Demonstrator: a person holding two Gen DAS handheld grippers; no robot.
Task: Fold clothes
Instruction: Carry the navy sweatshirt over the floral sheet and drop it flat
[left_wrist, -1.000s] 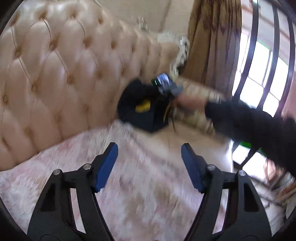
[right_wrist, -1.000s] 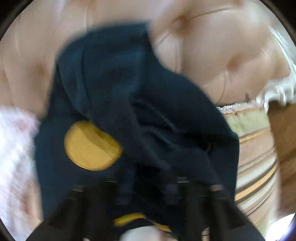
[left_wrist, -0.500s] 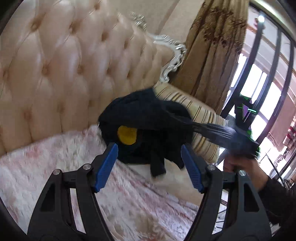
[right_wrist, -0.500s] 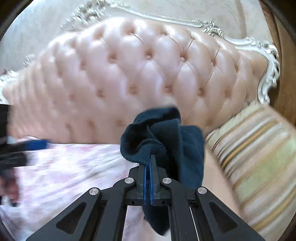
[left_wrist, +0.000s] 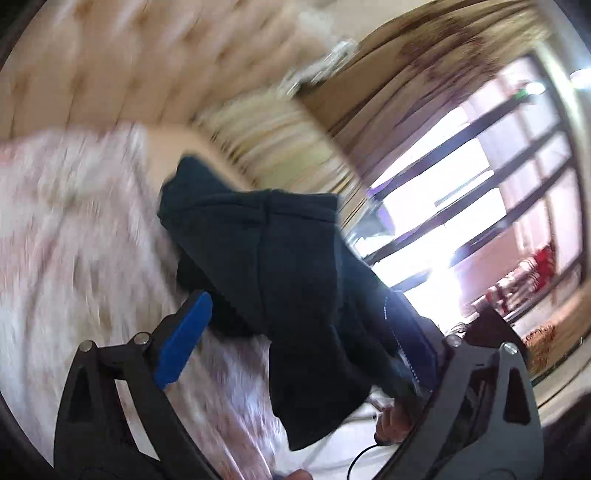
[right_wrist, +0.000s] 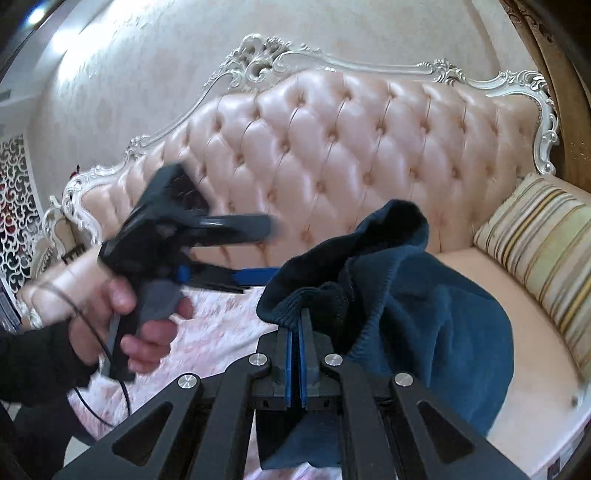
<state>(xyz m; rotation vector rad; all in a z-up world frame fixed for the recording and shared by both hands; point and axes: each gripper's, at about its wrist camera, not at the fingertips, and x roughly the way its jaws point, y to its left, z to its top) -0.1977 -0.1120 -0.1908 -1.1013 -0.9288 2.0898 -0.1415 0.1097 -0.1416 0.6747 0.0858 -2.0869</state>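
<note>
Right wrist view: dark blue garment (right_wrist: 424, 295) pinched in right hand-held gripper (right_wrist: 295, 325).

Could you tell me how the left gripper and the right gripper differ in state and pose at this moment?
The right gripper is shut on the ribbed edge of the dark blue sweater; the left gripper stands wide, its jaws opening, pads pressing nothing. The right gripper looks sharp in its own view, with the garment hanging from it; the left gripper is blurred in that view, above the pink blanket. Both have blue pads and black frames.
</note>
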